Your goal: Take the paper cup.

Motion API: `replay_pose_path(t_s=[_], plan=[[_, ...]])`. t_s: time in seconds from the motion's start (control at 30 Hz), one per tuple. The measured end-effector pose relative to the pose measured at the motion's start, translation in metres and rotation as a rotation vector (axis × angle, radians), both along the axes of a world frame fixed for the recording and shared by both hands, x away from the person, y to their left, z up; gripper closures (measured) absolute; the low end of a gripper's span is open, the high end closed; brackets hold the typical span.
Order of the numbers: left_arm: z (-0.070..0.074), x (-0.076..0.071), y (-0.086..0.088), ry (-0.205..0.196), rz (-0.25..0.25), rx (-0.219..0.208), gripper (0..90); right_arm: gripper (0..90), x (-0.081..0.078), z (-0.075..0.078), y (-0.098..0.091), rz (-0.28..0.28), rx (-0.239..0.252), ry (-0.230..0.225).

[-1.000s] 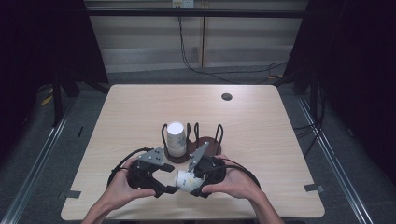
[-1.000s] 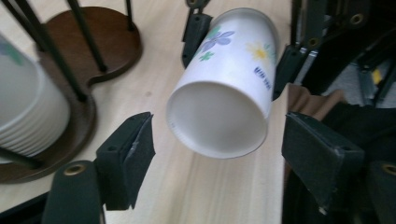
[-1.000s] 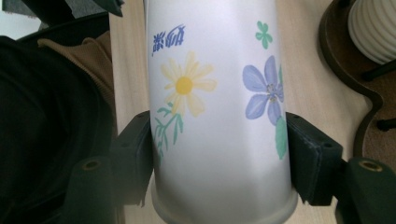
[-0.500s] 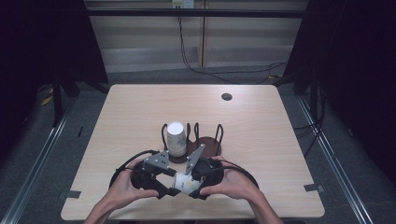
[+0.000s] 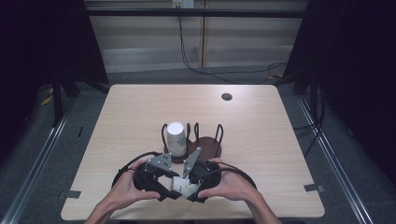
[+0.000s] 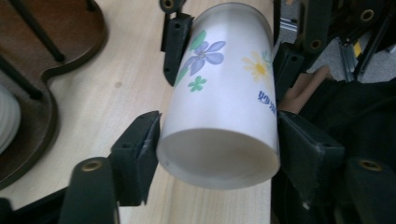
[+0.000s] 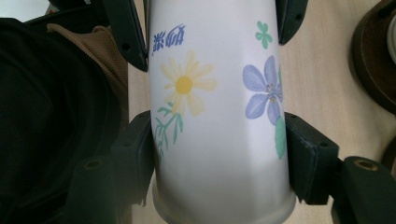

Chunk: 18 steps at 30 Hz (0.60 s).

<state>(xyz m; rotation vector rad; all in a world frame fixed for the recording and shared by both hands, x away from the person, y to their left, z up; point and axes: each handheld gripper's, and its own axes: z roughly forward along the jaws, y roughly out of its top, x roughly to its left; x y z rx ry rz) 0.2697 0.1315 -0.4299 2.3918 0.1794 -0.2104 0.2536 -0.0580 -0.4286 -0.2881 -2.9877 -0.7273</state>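
Low over the near edge of the bench [image 5: 280, 140], the person's two hands meet, each wrapped round a hand-held gripper, and a paper cup [image 5: 184, 185] lies on its side between them. The forearms come in from the bottom of the high view and angle inward, so the left hand [image 5: 123, 189] and the right hand [image 5: 229, 184] nearly face each other.

The left hand-held gripper [image 5: 163, 179] points toward the right one, its grey plate tilted up. In the left gripper view its jaws have just been closing and now press on both sides of the cup [image 6: 224, 107] near the open rim, which faces that camera. The right hand-held gripper [image 5: 194, 175] is clamped on the same cup from the other end; in the right gripper view its pads squeeze the flowered wall [image 7: 219, 116] near the base.

The cup hangs just above the wood, gripped at both ends, just in front of a dark wooden cup stand [image 5: 205, 147] with wire loops. A second white cup [image 5: 176, 138] stands in the left side of that stand.
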Motion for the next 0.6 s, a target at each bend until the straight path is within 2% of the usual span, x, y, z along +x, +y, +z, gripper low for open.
replay_pose_path(t_s=[0.1, 0.2, 0.4, 0.6], plan=[[-0.0020, -0.0004, -0.0012, -0.010, -0.004, -0.001, 33.5, 34.0, -0.0005, -0.0003, 0.0002, 0.001, -0.002, 0.001], [-0.0046, -0.0004, -0.0019, 0.002, -0.004, 0.008, 31.0, 33.8, -0.0006, 0.0002, 0.0000, -0.006, 0.006, -0.004], [-0.0049, -0.0017, -0.0025, 0.000, -0.005, 0.013, 34.1, 33.4, -0.0004, -0.0023, -0.0005, 0.001, 0.015, 0.006], [-0.0027, -0.0012, -0.0002, -0.002, 0.009, -0.018, 35.8, 28.2, 0.0008, -0.0019, -0.0028, -0.013, 0.031, -0.006]])
